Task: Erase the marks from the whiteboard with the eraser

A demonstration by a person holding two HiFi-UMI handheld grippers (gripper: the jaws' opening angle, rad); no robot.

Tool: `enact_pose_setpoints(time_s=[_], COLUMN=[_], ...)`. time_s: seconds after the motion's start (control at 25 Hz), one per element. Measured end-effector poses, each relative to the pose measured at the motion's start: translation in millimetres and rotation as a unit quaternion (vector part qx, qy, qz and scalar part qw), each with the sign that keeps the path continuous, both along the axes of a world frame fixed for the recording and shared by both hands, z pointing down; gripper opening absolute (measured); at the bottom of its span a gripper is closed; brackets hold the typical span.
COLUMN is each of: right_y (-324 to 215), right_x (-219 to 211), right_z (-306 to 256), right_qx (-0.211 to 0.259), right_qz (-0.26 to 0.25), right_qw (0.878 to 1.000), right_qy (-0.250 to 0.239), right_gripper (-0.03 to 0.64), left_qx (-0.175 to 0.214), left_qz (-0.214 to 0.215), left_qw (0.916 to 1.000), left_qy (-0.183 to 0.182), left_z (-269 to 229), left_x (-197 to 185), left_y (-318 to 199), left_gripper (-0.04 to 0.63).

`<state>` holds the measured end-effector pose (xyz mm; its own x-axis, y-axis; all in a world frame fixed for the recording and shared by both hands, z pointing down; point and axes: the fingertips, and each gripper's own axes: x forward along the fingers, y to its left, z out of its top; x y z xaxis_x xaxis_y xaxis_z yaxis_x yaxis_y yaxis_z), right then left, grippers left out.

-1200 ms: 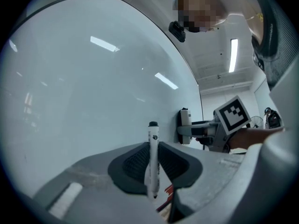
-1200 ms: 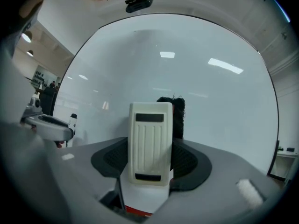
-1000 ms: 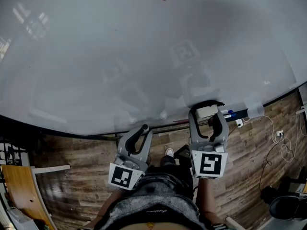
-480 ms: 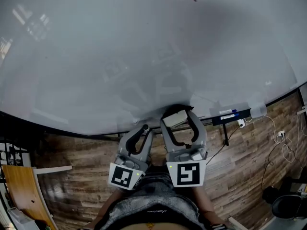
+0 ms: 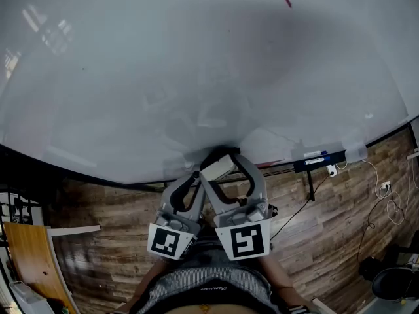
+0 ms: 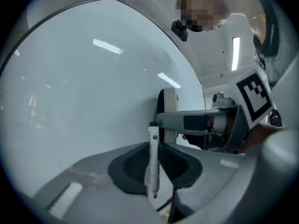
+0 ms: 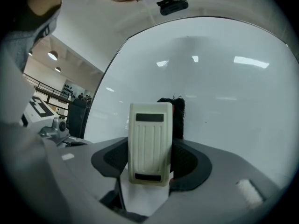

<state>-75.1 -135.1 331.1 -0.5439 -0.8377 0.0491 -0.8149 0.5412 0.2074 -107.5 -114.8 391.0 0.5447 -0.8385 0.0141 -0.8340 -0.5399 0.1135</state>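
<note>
Eraser is sitting pinched between the jaws of the right gripper, close to the bottom edge of the whiteboard and well below the red mark near its top. The left gripper, just beside it, is clamping a white marker upright. A marker tray is hanging at the board's lower right, above the wooden floor.

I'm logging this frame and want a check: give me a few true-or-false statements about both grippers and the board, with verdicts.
1. The right gripper is shut on the cream ribbed plastic eraser. True.
2. The left gripper is empty. False: it grips a white marker pen.
3. A short red mark shows on the large white whiteboard. True.
4. The eraser covers the red mark. False: it is near the board's lower edge, the mark near the top.
</note>
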Motion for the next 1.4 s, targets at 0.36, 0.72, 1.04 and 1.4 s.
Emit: enact_pose_setpoints(time_s=[0.36, 0.72, 1.04, 1.4], right_y=[-1.2, -20.9, -36.0, -35.9], right_x=[20.1, 126.8, 210.3, 213.5], right_z=[-13.0, 9.7, 35.6, 43.2], right_qx=[0.017, -0.006, -0.016, -0.013], right_qz=[0.019, 0.092, 0.161, 0.142], right_qw=[1.0, 0.996, 0.987, 0.99], right_qy=[-0.01, -0.011, -0.01, 0.006], right_gripper=[0.259, 0.259, 0.259, 0.261], left_qx=[-0.002, -0.004, 0.023, 0.029], left_qz=[0.009, 0.021, 0.024, -0.007], left_qw=[1.0, 0.9998, 0.9993, 0.9993], left_qy=[0.001, -0.003, -0.016, -0.021], left_z=[0.0, 0.9, -2.4, -2.3], left_x=[6.9, 62.0, 88.5, 94.9], left_y=[3.8, -2.0, -1.8, -7.5], left_gripper=[0.075, 0.075, 0.075, 0.075])
